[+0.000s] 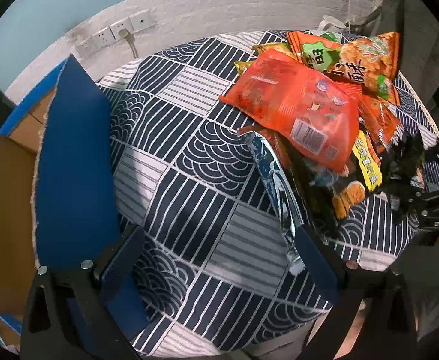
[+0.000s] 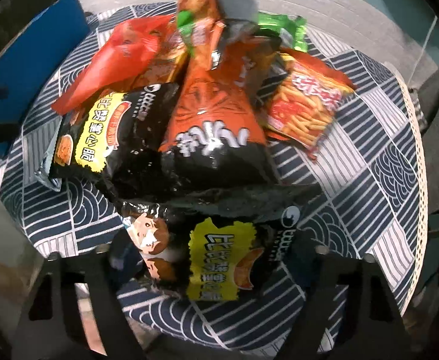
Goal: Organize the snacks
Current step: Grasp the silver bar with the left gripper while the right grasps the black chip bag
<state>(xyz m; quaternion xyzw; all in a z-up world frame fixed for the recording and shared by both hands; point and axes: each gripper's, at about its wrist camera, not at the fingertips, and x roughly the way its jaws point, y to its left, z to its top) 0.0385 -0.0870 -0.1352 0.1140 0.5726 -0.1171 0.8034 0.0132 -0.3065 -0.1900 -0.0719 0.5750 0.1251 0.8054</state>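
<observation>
A pile of snack bags lies on the patterned tablecloth (image 1: 189, 156). In the left wrist view an orange-red bag (image 1: 294, 105) tops the pile at the right, with a black bag (image 1: 324, 186) below it. My left gripper (image 1: 216, 258) is open, its right finger beside that bag's silver edge (image 1: 276, 192). In the right wrist view my right gripper (image 2: 216, 258) has a black and yellow snack bag (image 2: 216, 261) between its fingers. Behind it lie another black and yellow bag (image 2: 105, 138), an orange and black bag (image 2: 216, 114), a red fries bag (image 2: 306, 105) and a red bag (image 2: 120, 60).
An open cardboard box with blue flaps (image 1: 72, 156) stands at the table's left edge; it also shows in the right wrist view (image 2: 39, 54). A white wall with sockets (image 1: 114, 30) is behind. The table edge with lace trim (image 2: 414, 150) runs at the right.
</observation>
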